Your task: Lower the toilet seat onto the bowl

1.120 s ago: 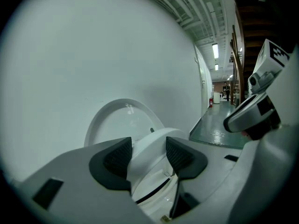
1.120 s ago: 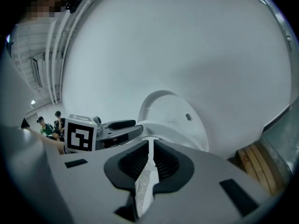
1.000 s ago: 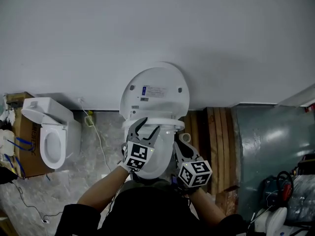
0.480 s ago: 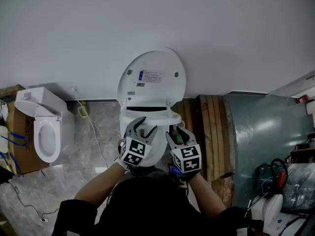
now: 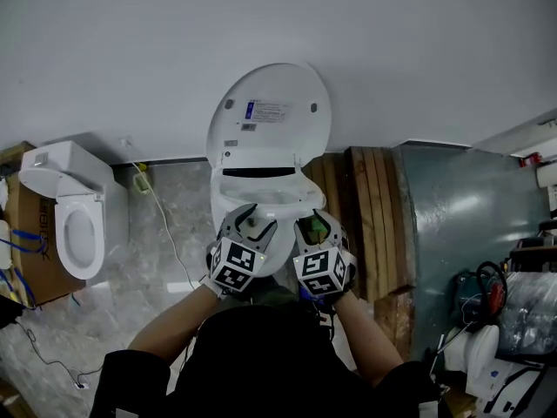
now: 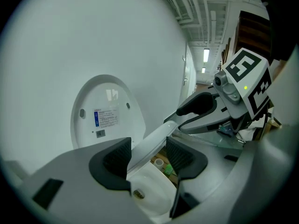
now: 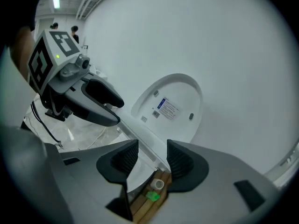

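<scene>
Head view: my left gripper and right gripper sit side by side at the seat, which is tilted partway down.

Left gripper view: fingers spread wide, seat rim between them, not gripped.

Right gripper view: fingers have just been opening; the rim runs between them, loose.

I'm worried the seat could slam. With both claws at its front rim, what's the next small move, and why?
Probably lower both claws a little together, easing the toilet seat toward the bowl. The seat hangs tilted above the bowl, its rim between the open jaws of the left claw and of the right claw, whose jaws have just been opening, so neither clamps it.
</scene>
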Motion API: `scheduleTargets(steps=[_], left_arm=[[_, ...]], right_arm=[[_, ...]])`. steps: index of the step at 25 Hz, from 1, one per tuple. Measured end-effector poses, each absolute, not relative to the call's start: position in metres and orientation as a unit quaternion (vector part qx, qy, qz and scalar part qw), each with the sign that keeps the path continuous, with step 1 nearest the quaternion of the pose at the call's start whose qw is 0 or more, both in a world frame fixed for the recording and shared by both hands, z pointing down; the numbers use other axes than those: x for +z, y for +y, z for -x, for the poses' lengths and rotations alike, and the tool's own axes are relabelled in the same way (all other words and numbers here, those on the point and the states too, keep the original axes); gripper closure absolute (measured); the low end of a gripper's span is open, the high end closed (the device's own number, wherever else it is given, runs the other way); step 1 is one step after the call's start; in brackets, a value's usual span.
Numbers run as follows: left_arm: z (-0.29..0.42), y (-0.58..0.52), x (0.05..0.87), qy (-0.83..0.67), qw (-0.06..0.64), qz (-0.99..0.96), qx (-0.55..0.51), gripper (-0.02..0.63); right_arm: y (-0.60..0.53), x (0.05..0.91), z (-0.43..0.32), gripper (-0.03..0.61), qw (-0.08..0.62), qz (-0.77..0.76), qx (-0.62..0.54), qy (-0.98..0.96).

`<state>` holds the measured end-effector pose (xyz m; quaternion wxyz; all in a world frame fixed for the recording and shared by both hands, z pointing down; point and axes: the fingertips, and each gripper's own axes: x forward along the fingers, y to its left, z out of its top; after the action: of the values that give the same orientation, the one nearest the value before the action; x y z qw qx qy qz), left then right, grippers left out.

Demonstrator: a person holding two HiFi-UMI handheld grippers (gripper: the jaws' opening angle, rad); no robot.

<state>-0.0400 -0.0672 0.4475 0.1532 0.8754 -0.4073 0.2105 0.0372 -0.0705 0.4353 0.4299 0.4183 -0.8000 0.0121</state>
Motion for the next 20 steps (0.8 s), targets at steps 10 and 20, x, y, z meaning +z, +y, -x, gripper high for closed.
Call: scheduleTargets(steps=[10, 20], left_arm=[[0.049, -0.041, 0.466, -0.398, 0.184, -0.873, 0.212, 0.376], [0.055, -0.008, 0.494, -0.402, 0.168, -0.86, 0.266, 0.376]], right_arm=[[-0.05, 0.457, -0.036, 0.377, 0.494, -0.395, -0.061, -0.772], [-0.028, 0.484, -0.047, 0.377, 0.504, -0.372, -0.052, -0.777]])
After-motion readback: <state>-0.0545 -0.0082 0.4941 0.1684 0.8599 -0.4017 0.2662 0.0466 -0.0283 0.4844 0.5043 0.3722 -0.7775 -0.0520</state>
